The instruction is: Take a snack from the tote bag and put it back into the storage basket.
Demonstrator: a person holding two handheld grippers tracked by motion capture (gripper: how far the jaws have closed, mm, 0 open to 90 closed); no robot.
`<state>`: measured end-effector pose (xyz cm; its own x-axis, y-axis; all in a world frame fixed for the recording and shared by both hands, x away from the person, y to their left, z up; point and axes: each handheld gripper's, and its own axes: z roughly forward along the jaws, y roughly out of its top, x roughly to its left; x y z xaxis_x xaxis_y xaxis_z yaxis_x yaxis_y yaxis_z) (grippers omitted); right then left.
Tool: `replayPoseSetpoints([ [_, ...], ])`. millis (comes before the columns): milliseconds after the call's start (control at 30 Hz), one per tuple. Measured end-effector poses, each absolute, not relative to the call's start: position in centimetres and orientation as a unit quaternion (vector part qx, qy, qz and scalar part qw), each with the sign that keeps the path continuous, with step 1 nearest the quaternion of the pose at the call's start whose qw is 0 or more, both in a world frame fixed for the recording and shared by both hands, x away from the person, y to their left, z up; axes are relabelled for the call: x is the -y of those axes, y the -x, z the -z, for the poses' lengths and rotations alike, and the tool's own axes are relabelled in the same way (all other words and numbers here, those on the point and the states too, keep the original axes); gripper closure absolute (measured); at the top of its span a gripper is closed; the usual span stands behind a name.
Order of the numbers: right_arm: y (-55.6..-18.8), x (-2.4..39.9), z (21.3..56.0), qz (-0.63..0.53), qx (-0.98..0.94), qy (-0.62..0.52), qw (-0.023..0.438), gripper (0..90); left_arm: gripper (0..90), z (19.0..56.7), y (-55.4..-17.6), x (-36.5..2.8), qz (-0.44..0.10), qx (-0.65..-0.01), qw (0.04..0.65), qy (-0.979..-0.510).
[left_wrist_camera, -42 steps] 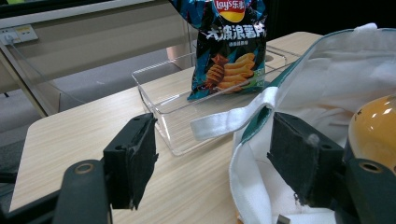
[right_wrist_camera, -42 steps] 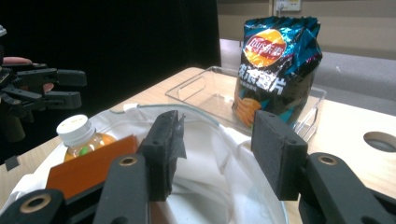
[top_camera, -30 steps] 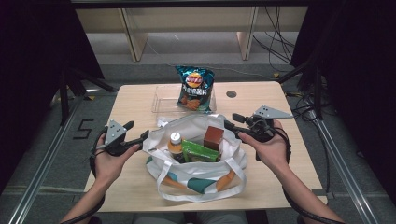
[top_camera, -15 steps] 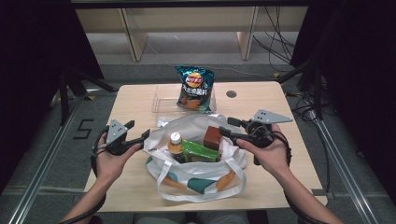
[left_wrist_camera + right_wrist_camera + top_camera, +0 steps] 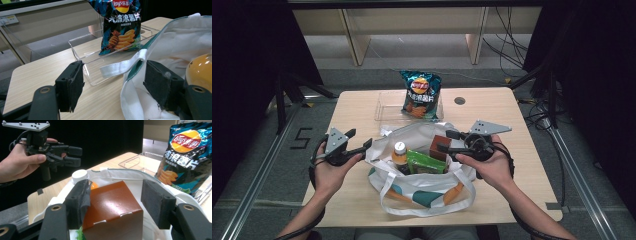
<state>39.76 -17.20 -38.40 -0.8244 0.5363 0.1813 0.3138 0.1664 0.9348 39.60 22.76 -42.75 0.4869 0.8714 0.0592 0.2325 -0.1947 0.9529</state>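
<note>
reads "lay's" in red and yellow on the dark chip bag (image 5: pixel 420 95), upright in the clear tray (image 5: pixel 384 107) behind the white tote bag (image 5: pixel 412 187). right gripper (image 5: pixel 115 202) spread, just widened, astride the brown box (image 5: pixel 111 207) inside the tote, pads not pressing. left gripper (image 5: pixel 112 87) agape across the tote's rim, unclamped.
</note>
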Motion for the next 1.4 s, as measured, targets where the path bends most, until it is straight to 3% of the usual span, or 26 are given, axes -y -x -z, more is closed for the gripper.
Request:
replayPoseSetpoints([
  [767,-39.6,16.0,38.6,-0.574,-0.772,-0.259,0.091,31.0,30.9,42.7,-39.6,-22.8,-0.321,-0.392,0.499,-0.703],
  [833,-39.8,16.0,38.8,-0.575,-0.772,-0.251,0.105,30.8,30.9,42.7,-39.6,-22.7,-0.320,-0.392,0.500,-0.702],
  [1400,-40.2,15.8,40.6,-0.552,-0.787,-0.258,0.094,32.1,30.8,42.8,-39.6,-22.7,-0.319,-0.392,0.499,-0.703],
])
